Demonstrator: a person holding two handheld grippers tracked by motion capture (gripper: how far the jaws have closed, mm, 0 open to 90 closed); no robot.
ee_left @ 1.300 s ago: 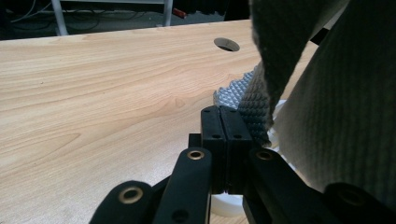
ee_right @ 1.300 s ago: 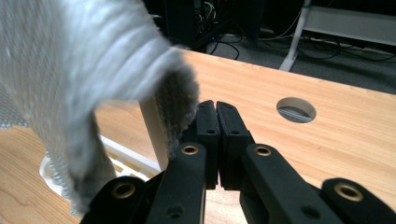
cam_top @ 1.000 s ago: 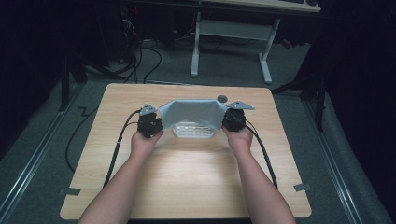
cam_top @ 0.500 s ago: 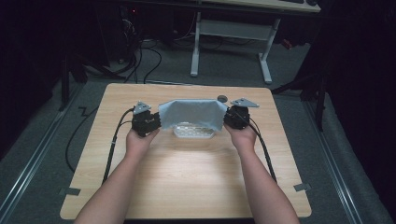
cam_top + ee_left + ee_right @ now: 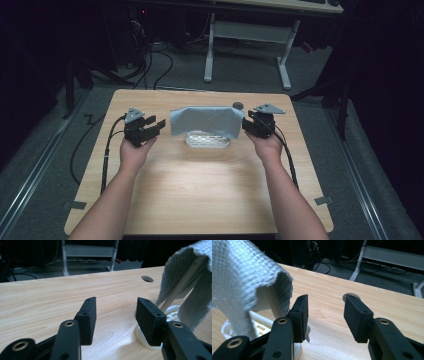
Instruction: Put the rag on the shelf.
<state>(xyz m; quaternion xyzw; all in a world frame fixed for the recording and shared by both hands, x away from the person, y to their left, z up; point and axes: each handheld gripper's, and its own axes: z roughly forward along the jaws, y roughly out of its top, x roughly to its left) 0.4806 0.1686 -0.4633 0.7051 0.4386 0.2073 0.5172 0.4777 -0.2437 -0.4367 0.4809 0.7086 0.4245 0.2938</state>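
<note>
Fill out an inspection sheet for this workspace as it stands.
Surface: wooden table, a round hole near its far edge.
Job's things: grey towel draped over a white rack.
Clutter: nothing seen.
Grippers: left gripper and right gripper, jaws just opened, nothing between them, one at each end of the towel.
Cables: one black cable trails from each gripper.
Surroundings: dark room, white desk frame, floor cables.

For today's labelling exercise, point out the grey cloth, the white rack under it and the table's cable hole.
grey cloth (image 5: 206, 121), high view, middle of its draped top.
white rack (image 5: 207, 140), high view, its front base.
cable hole (image 5: 147, 278), left gripper view, its opening.
</note>
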